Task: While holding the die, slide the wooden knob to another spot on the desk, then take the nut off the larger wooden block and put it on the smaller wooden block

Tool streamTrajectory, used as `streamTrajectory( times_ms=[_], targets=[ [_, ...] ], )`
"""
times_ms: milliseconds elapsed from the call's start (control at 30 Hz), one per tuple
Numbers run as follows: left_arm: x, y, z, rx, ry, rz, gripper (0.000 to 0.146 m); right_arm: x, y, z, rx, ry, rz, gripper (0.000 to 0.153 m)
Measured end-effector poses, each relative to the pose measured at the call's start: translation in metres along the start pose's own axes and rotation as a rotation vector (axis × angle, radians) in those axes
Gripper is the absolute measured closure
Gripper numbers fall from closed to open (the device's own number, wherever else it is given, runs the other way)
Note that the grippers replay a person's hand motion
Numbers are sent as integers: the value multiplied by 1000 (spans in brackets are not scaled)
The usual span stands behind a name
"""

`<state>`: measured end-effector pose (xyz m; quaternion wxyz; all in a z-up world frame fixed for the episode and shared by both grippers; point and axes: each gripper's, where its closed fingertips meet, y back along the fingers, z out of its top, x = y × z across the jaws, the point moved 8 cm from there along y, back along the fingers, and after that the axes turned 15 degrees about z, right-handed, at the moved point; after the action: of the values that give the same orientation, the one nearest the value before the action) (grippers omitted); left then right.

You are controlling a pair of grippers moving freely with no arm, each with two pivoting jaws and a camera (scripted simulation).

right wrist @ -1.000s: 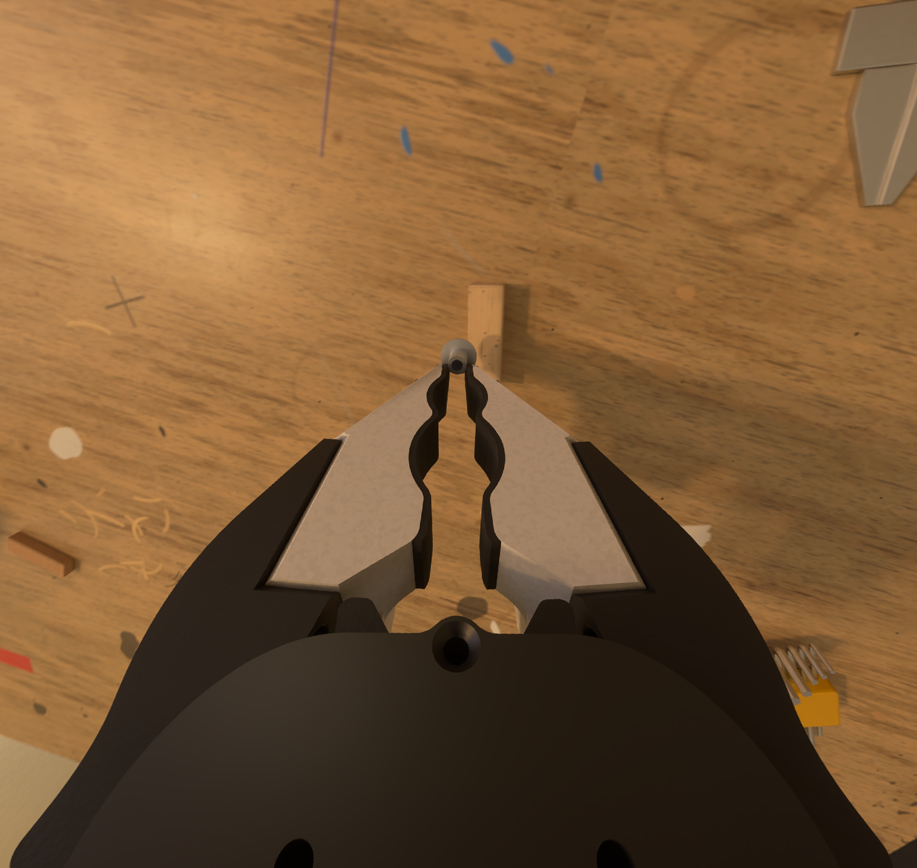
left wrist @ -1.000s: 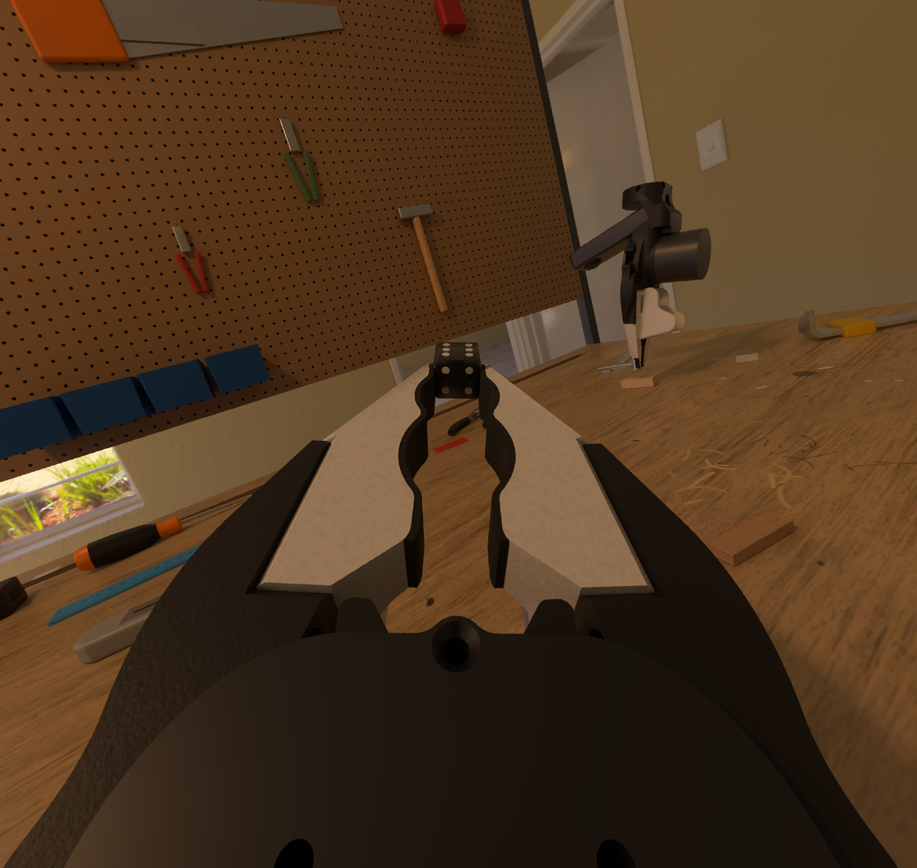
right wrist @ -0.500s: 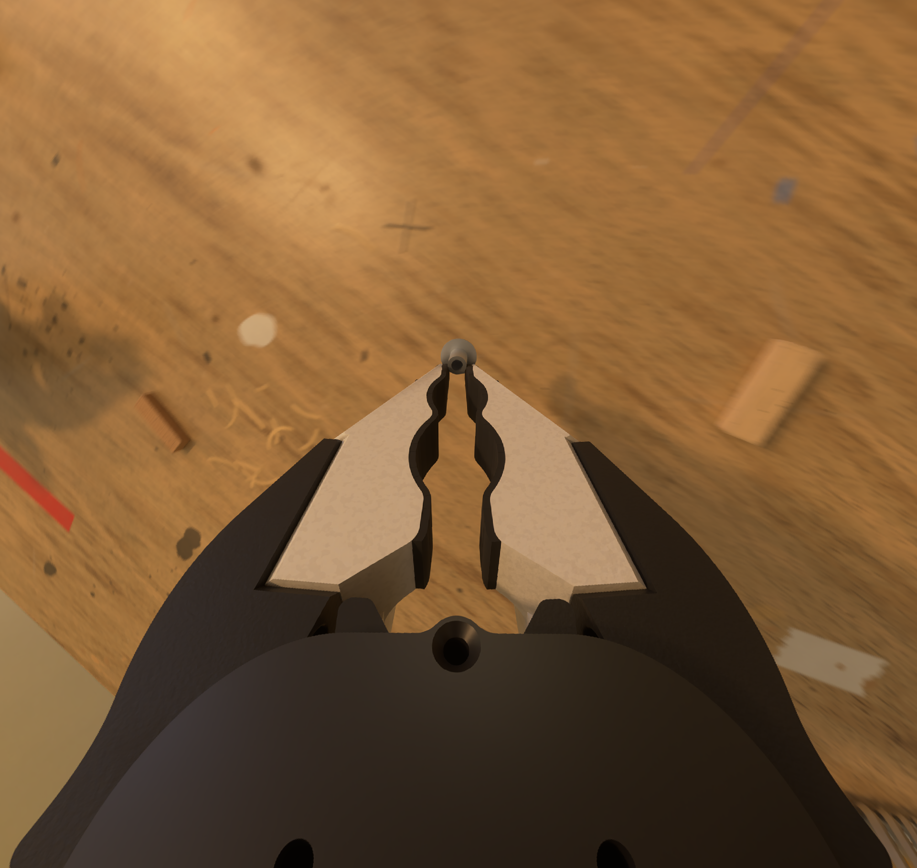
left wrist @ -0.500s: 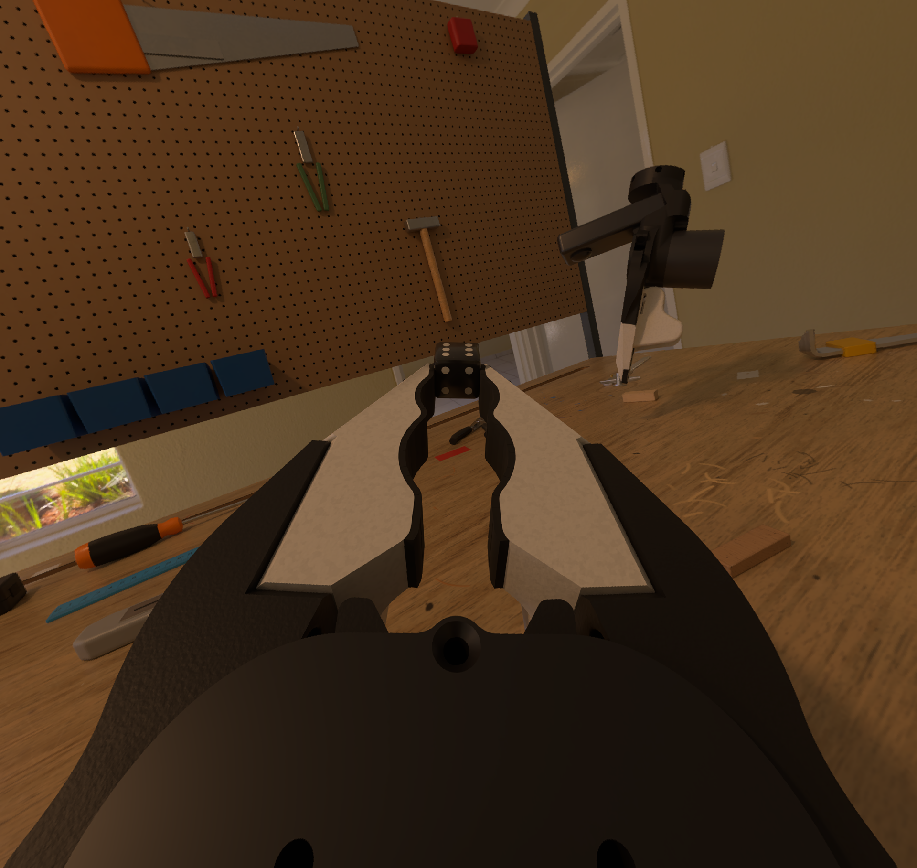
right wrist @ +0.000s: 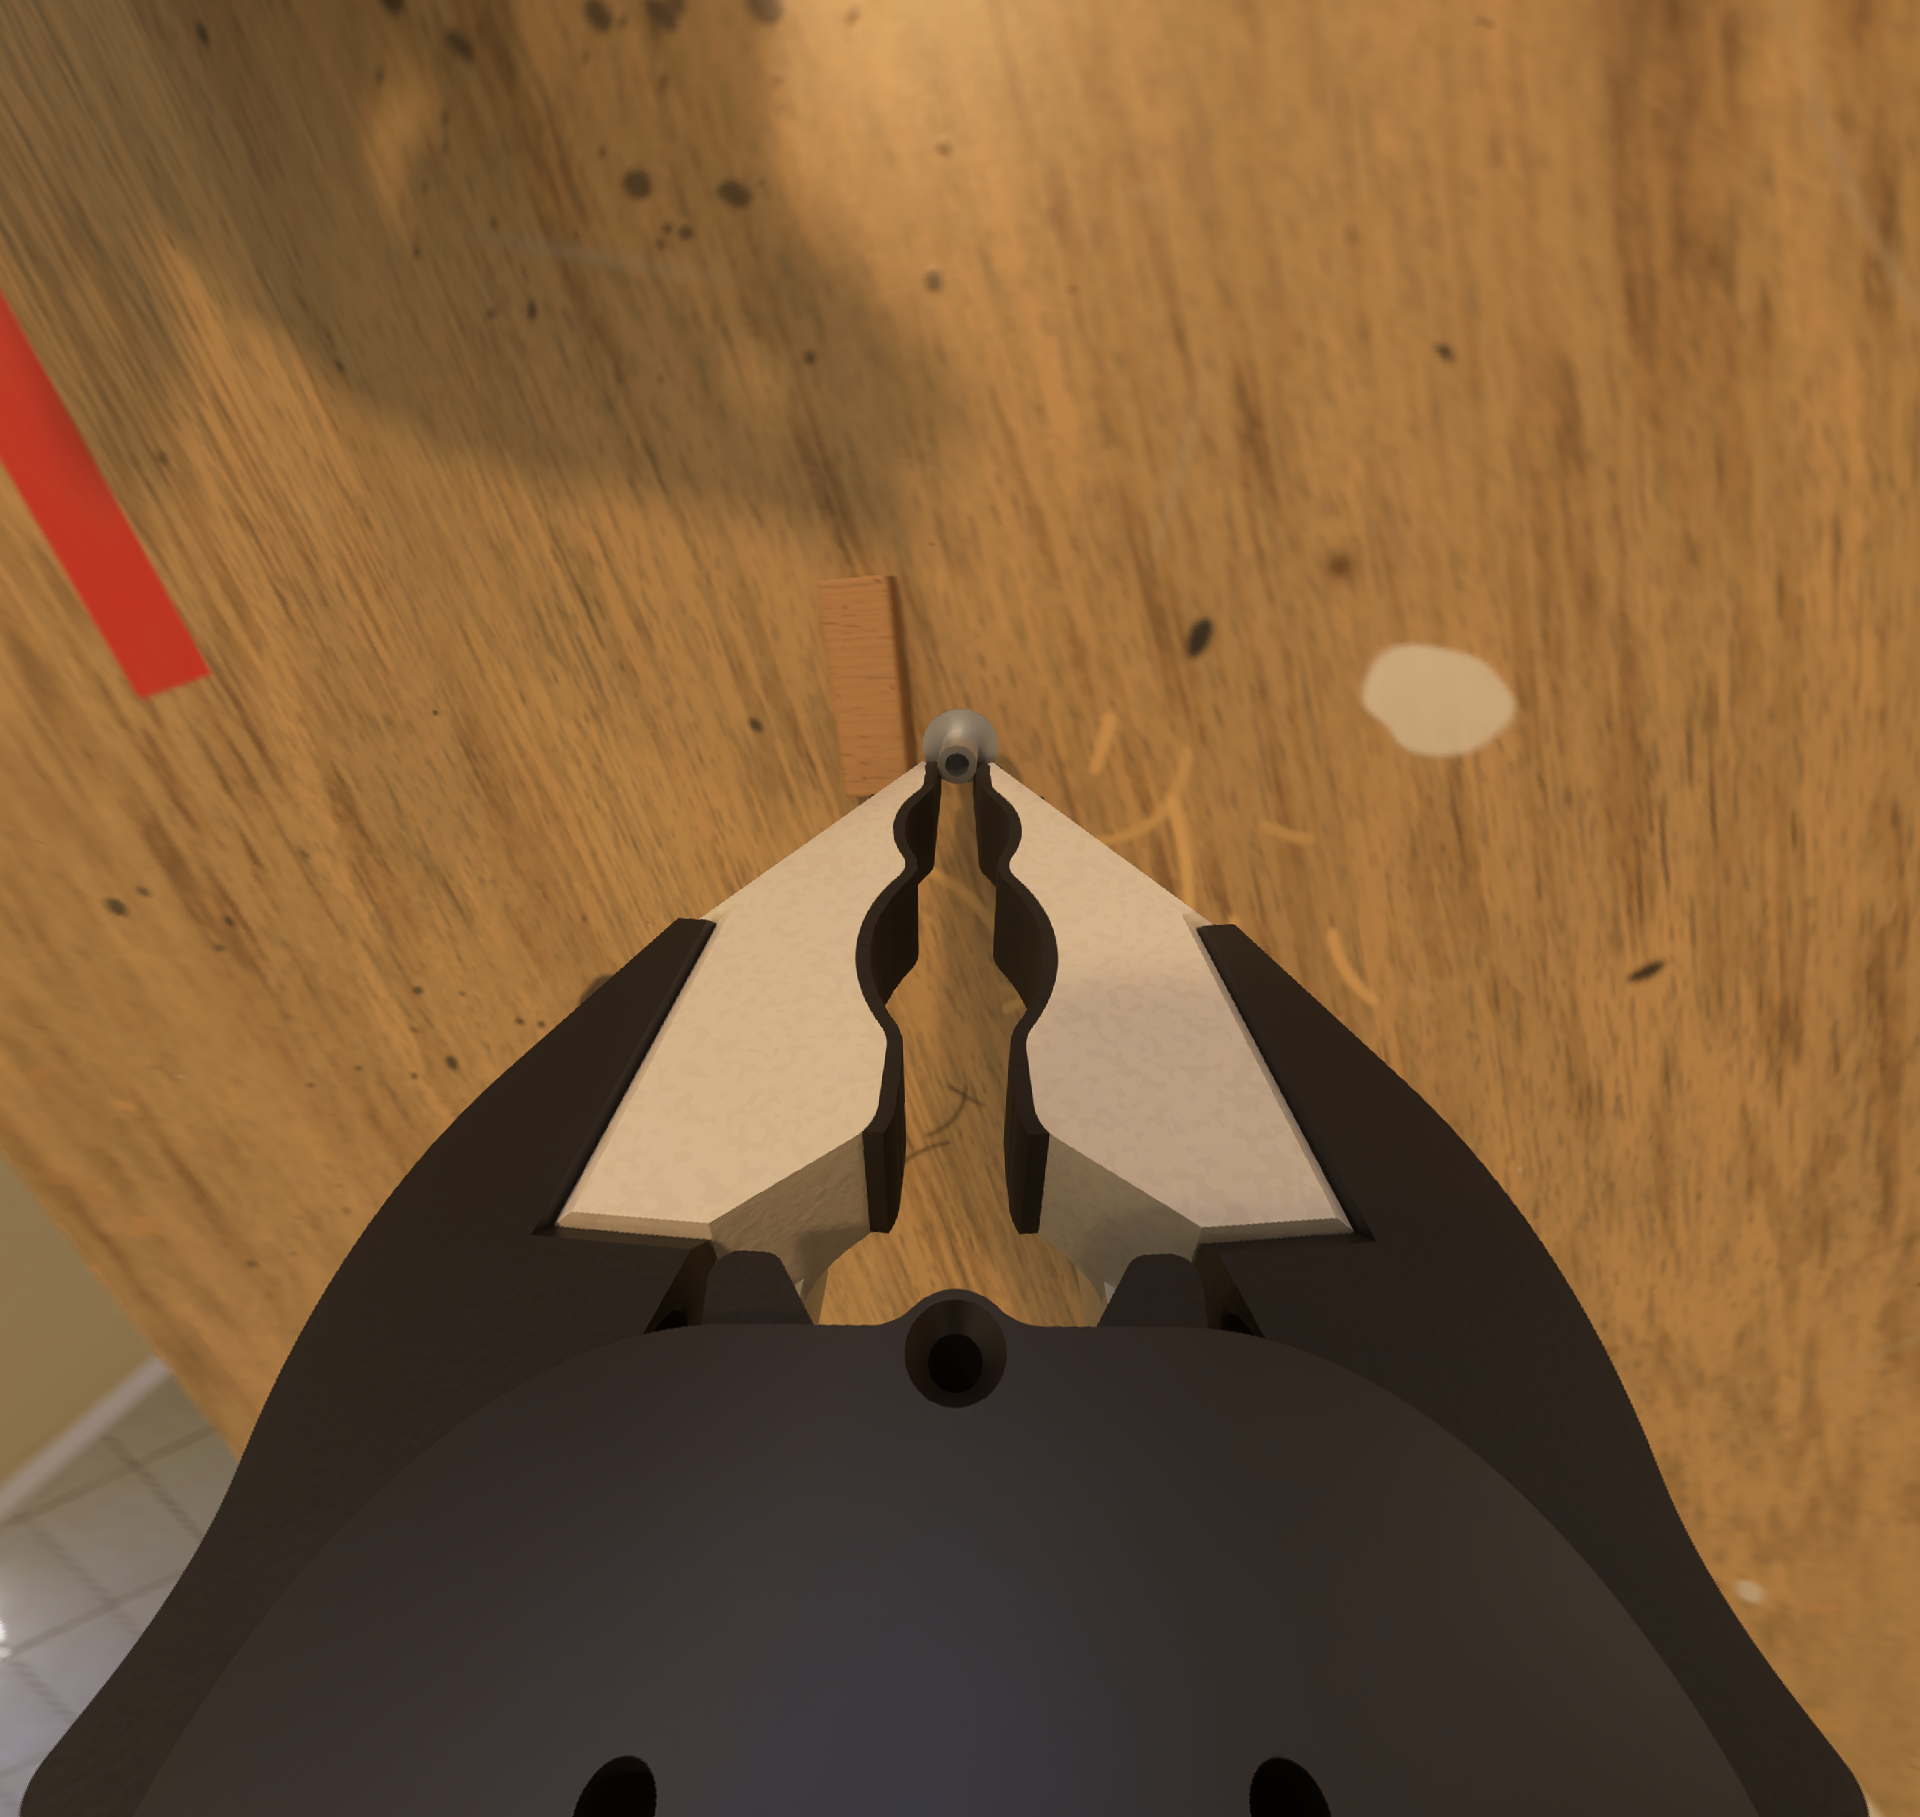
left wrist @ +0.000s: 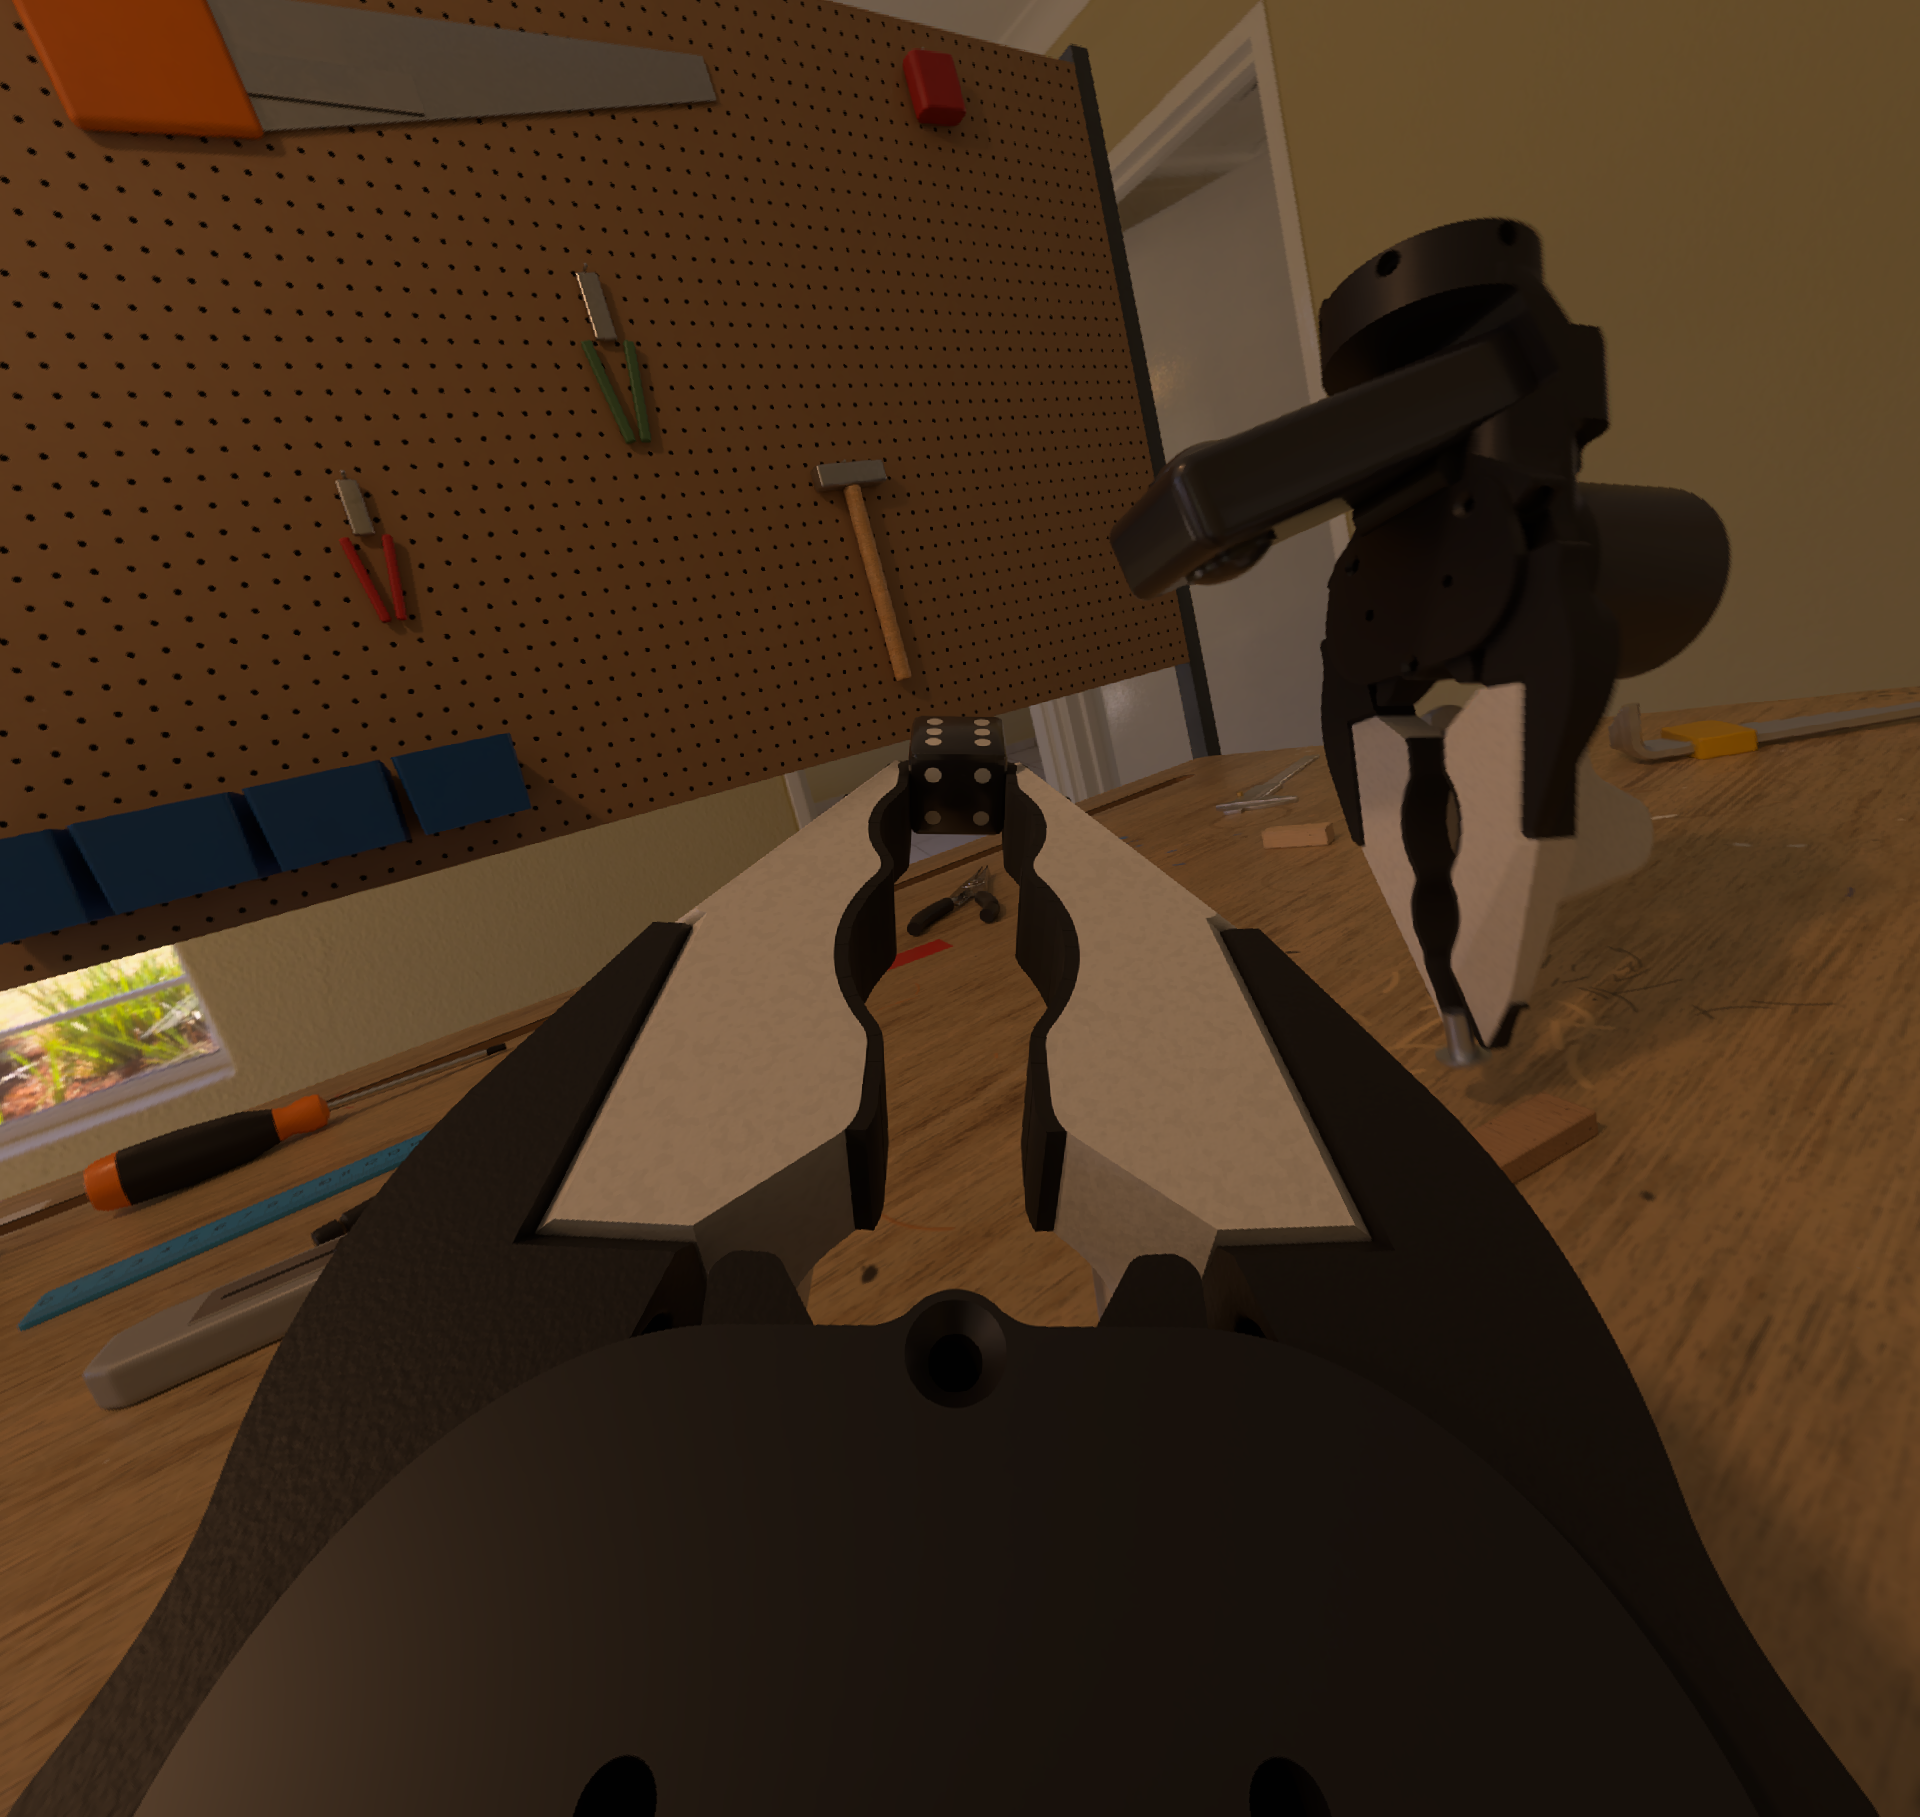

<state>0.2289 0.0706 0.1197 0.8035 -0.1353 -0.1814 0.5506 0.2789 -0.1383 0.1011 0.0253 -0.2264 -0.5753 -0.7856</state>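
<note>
Wood-grained surface (right wrist: 1351,261), flecked with dark spots and shavings, blurs toward its edges. Left tool (left wrist: 956,780) pinches a black die (left wrist: 956,775) aloft. Right tool (right wrist: 958,765) grips a small grey metal nut (right wrist: 958,744) over the reddish wooden block (right wrist: 862,681), partly hidden by its tips.

A black die (left wrist: 956,775) with white pips, a grey nut (right wrist: 959,744), a reddish-brown block (right wrist: 860,684), perhaps wood, beside the nut.

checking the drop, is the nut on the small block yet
No, the nut sits pinched in the right gripper beside the small block.
</note>
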Motion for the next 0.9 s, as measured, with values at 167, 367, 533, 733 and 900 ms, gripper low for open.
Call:
streamTrajectory(
  times_ms=[167, 367, 533, 733, 900],
  targets=[
    [2, 0, 0, 5, 16, 3, 130, 15, -17, 8, 82, 90, -36, 147],
    [3, 0, 0, 8, 16, 1, 130, 17, -19, 10, 94, 87, -24, 147],
    [3, 0, -1, 11, 18, 1, 130, 21, -16, 8, 33, 95, -21, 115],
    [4, 0, 0, 12, 18, -1, 130, 27, 6, -8, -128, 76, -96, 103],
    [6, 0, -1, 16, 24, 1, 130, 16, 49, -56, -309, -80, -262, 103]
  ],
)
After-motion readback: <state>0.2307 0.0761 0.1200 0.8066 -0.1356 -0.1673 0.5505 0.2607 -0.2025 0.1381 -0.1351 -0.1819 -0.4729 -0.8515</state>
